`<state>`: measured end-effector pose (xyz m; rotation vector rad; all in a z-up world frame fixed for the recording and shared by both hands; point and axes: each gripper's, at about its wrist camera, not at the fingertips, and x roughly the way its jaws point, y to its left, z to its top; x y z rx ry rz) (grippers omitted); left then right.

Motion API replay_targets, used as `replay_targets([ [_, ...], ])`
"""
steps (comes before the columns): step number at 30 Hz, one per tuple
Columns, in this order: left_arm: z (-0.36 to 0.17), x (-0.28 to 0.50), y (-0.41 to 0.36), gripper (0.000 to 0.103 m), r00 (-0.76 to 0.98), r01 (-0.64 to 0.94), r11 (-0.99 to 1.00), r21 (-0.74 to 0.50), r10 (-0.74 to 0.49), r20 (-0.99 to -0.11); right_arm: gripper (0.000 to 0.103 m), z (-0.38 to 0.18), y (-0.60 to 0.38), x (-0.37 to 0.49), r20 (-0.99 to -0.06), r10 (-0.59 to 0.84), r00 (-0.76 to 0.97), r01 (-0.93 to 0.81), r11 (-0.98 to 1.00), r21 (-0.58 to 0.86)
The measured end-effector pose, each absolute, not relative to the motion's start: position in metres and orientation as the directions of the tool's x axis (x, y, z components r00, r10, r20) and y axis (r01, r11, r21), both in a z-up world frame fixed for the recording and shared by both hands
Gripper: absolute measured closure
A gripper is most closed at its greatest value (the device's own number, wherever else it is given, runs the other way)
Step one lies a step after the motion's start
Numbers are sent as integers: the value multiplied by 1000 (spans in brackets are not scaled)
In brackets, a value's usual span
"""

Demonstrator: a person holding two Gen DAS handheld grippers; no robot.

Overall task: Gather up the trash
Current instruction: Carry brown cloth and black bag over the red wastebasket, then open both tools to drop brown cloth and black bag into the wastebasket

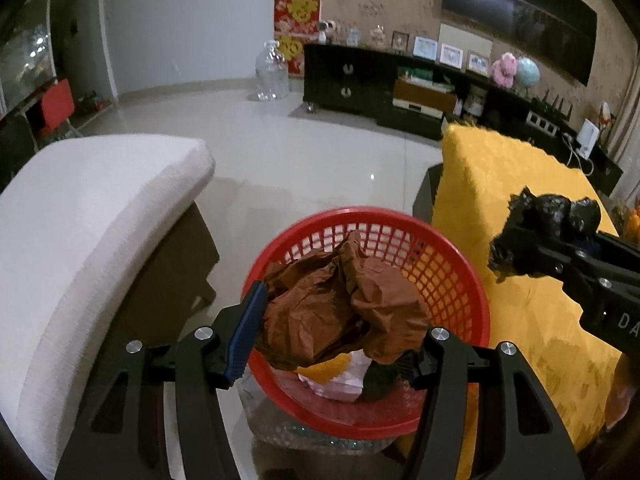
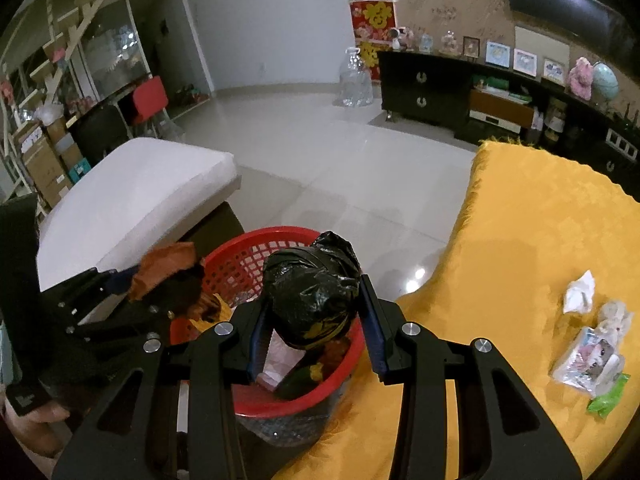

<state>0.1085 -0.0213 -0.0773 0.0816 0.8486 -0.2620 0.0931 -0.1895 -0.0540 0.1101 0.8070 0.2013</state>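
A round red mesh basket [image 1: 452, 280] stands on the floor between a white seat and a yellow-covered table; it also shows in the right wrist view [image 2: 236, 264]. It holds white, yellow and dark scraps. My left gripper [image 1: 340, 328] is shut on a crumpled brown paper wad [image 1: 336, 304] held over the basket. My right gripper [image 2: 316, 312] is shut on a crumpled black plastic bag [image 2: 312, 292], also over the basket; it shows in the left wrist view [image 1: 548, 216] at the right.
A white cushioned seat [image 1: 92, 216] is on the left. The yellow tablecloth [image 2: 520, 240] on the right carries a white tissue [image 2: 578, 292], a plastic wrapper [image 2: 592, 360] and a green scrap [image 2: 608, 396]. A dark TV cabinet [image 1: 400, 88] and a clear water jug [image 1: 272, 72] stand beyond the tiled floor.
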Motion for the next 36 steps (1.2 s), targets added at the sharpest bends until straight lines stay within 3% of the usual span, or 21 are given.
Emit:
replay_targets([
  [6,-89,112,-26,43,596,269,963,-26,-188,-781,62,-62,-181,102,-720,223,657,-145,975,170],
  [11,-93,110,-28,34,589,270,963,1,-165,-791,54,-67,-175,106,-728,224,648,-151,974,166],
  [16,-93,112,-26,27,585,261,965,-4,-162,-795,40,-68,-176,106,-727,229,647,-145,973,178],
  [36,-59,102,-26,22,676,240,970,-45,-200,-709,32,-41,-220,72,-670,128,731,-47,989,138],
])
